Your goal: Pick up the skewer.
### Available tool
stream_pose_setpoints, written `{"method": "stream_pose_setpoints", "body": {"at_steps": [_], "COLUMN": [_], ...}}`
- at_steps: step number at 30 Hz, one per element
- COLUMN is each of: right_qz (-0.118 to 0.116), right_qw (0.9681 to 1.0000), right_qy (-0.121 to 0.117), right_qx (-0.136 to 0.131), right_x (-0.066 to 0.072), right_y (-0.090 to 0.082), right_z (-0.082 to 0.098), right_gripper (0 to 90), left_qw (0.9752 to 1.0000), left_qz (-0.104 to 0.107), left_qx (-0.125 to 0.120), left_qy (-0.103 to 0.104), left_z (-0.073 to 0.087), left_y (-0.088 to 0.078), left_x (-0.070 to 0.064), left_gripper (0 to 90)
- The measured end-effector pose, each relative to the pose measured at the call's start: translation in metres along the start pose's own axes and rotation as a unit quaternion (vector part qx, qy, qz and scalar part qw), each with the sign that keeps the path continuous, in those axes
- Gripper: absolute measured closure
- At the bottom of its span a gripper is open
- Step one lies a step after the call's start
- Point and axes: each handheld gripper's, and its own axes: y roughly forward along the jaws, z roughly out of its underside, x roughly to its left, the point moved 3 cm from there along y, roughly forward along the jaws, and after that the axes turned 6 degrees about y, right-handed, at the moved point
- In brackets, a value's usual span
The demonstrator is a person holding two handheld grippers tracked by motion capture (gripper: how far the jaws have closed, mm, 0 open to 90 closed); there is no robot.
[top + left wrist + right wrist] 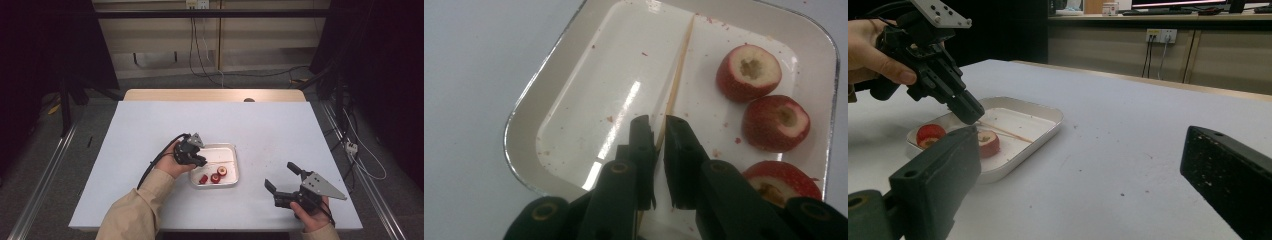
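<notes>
My left gripper (659,131) points down into the white tray (524,125), jaws drawn almost together on the thin wooden skewer (679,75) — the stick runs up between the pads, which seem to pinch its near end, though I can't tell if they press it fully. The skewer lies flat on the tray floor, running from my jaws toward the tray's far edge, roughly down its middle. In the high view that gripper (199,161) hangs over the tray's left edge, my left hand (172,162) behind it.

3 cored red fruit pieces (749,72) sit in a row along the tray's right side in the left gripper view, hollow ends up, each just beside the next and apart from the skewer.

The tray rests near the middle of the table (150,125), a little toward the front edge.

My right gripper (279,176) is well apart from the tray, near the table's front right corner — jaws spread wide, holding nothing.
</notes>
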Motion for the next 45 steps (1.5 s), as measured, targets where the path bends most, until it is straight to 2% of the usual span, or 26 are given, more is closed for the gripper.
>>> {"method": "stream_pose_setpoints", "body": {"at_steps": [1, 2, 7, 9, 11, 12, 15, 17, 19, 20, 22, 26, 27, 30, 31, 33, 38, 39, 41, 42, 43, 44, 45], "right_qz": [0.0, 0.0, -0.001, -0.001, -0.001, -0.001, -0.001, 0.0, 0.0, 0.0, 0.003, 0.006, 0.008, 0.012, 0.012, 0.019, 0.021, 0.02, 0.021, 0.02, 0.018, 0.018, 0.011], "right_qw": [1.0, 1.0, 1.0, 1.0, 1.0, 1.0, 1.0, 1.0, 1.0, 1.0, 1.0, 0.9999, 0.9999, 0.9999, 0.9998, 0.9994, 0.9988, 0.9984, 0.9981, 0.998, 0.9974, 0.9974, 0.9974], "right_qy": [-0.002, -0.003, -0.001, -0.003, -0.003, -0.004, -0.002, -0.003, -0.003, -0.003, -0.002, -0.002, 0.0, 0.004, 0.006, 0.01, 0.014, 0.007, 0.008, 0.014, 0.013, 0.013, 0.011], "right_qx": [0.0, 0.0, 0.001, 0.002, 0.002, 0.002, 0.002, 0.002, 0.003, 0.003, 0.008, 0.011, 0.01, 0.011, 0.014, 0.027, 0.043, 0.052, 0.057, 0.059, 0.069, 0.069, 0.07], "right_x": [0.0, 0.0, 0.0, 0.0, 0.0, 0.0, 0.0, 0.0, 0.0, 0.0, 0.0, -0.002, -0.002, -0.003, -0.003, -0.001, 0.004, 0.008, 0.01, 0.012, 0.015, 0.015, 0.017], "right_y": [0.0, 0.0, 0.001, 0.001, 0.001, 0.001, 0.001, 0.001, 0.001, 0.001, 0.001, 0.004, 0.005, 0.008, 0.009, 0.015, 0.025, 0.03, 0.032, 0.036, 0.041, 0.041, 0.044], "right_z": [0.0, 0.0, 0.0, 0.0, 0.001, 0.001, 0.0, 0.0, 0.0, 0.0, 0.001, 0.0, -0.002, -0.003, -0.003, -0.005, -0.007, -0.008, -0.008, -0.009, -0.009, -0.009, -0.01], "right_gripper": [2.5, 2.5, 2.5, 2.5, 2.5, 2.5, 2.5, 2.5, 2.5, 2.5, 2.5, 2.5, 2.4, 2.3, 2.3, 2.3, 2.3, 4.6, 5.6, 9.0, 19.3, 19.3, 25.6], "left_qw": [0.9999, 0.9999, 0.9999, 0.9998, 0.9997, 0.9996, 0.9996, 0.9996, 0.9994, 0.9994, 0.999, 0.998, 0.9968, 0.9958, 0.9952, 0.9937, 0.9907, 0.9905, 0.988, 0.987, 0.9849, 0.9849, 0.9848], "left_qz": [0.006, -0.002, 0.005, 0.013, 0.013, 0.014, 0.004, -0.004, 0.003, 0.002, 0.005, 0.001, 0.005, -0.002, 0.004, -0.001, 0.002, 0.002, 0.008, 0.007, 0.012, 0.012, 0.012], "left_qx": [0.009, 0.013, 0.015, 0.016, 0.019, 0.016, 0.023, 0.01, -0.007, -0.009, -0.03, -0.054, -0.071, -0.08, -0.087, -0.1, -0.124, -0.124, -0.142, -0.148, -0.161, -0.161, -0.162], "left_qy": [0.002, 0.003, 0.0, -0.009, -0.011, -0.019, -0.017, -0.027, -0.035, -0.032, -0.034, -0.034, -0.038, -0.044, -0.044, -0.05, -0.058, -0.058, -0.061, -0.062, -0.063, -0.063, -0.06], "left_z": [0.0, 0.001, 0.001, 0.001, 0.002, 0.002, 0.003, 0.003, 0.003, 0.002, 0.0, -0.002, -0.002, 0.0, 0.001, 0.003, 0.005, 0.005, 0.005, 0.004, 0.003, 0.003, 0.002], "left_y": [-0.001, 0.0, 0.003, 0.003, 0.002, 0.002, 0.0, -0.003, -0.009, -0.011, -0.018, -0.026, -0.027, -0.032, -0.033, -0.037, -0.046, -0.048, -0.051, -0.052, -0.054, -0.054, -0.055], "left_x": [0.0, -0.001, -0.001, -0.001, 0.0, -0.001, 0.0, 0.0, 0.0, 0.0, -0.003, -0.006, -0.008, -0.011, -0.011, -0.012, -0.016, -0.016, -0.02, -0.022, -0.025, -0.025, -0.027], "left_gripper": [82.8, 82.8, 83.4, 87.9, 88.7, 88.8, 89.0, 89.1, 89.1, 89.1, 89.2, 89.1, 89.1, 89.1, 89.2, 89.2, 89.1, 89.1, 89.2, 89.1, 89.1, 89.1, 89.1]}}
